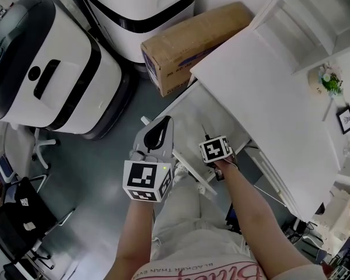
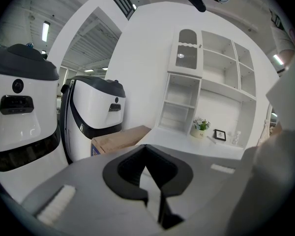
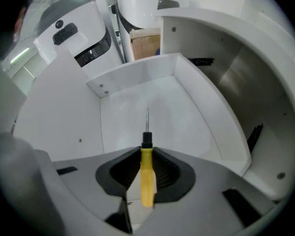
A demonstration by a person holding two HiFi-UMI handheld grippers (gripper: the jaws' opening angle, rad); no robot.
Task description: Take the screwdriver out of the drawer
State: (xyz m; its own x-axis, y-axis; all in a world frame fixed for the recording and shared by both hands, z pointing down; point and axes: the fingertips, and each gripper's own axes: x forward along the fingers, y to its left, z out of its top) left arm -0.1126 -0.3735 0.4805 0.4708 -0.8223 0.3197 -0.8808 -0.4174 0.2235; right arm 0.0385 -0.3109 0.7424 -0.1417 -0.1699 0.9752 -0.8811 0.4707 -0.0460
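- right gripper [image 3: 146, 152]: jaws closed on the screwdriver [image 3: 146, 178], pads pressing both sides of its yellow handle
- screwdriver: yellow handle between the jaws, with the black collar and thin metal shaft sticking out past the jaw tips
- the shaft points down at the white floor of the drawer [image 3: 137, 75]; can't tell if the tip touches that floor
- drawer: pulled open, white inside, nothing else seen lying in it; in the head view it juts out from under the tabletop [image 1: 268, 92]
- head view: right gripper's marker cube sits over the open drawer [image 1: 213, 112], pointing steeply down; its jaws are hidden under the cube there
- left gripper [image 1: 163, 124]: jaws closed, tips meeting, nothing between them
- left gripper is held nearly level, left of the drawer and apart from it, out over the grey floor
- left gripper [image 2: 146, 149] in its own view: tips together, aimed toward the table and the white shelf unit [image 2: 206, 87]
- cardboard box [image 1: 192, 39]: on the floor at the far corner of the table, touching or just beside its edge; also shows in the right gripper view [image 3: 145, 43]
- two white machines with black trim [image 1: 52, 69] stand on the floor beyond the box
- small plant pot [image 1: 329, 80] and picture frame [image 1: 345, 120] stand on the tabletop near the shelves
- black chair [image 1: 17, 226] at lower left, well apart from the table
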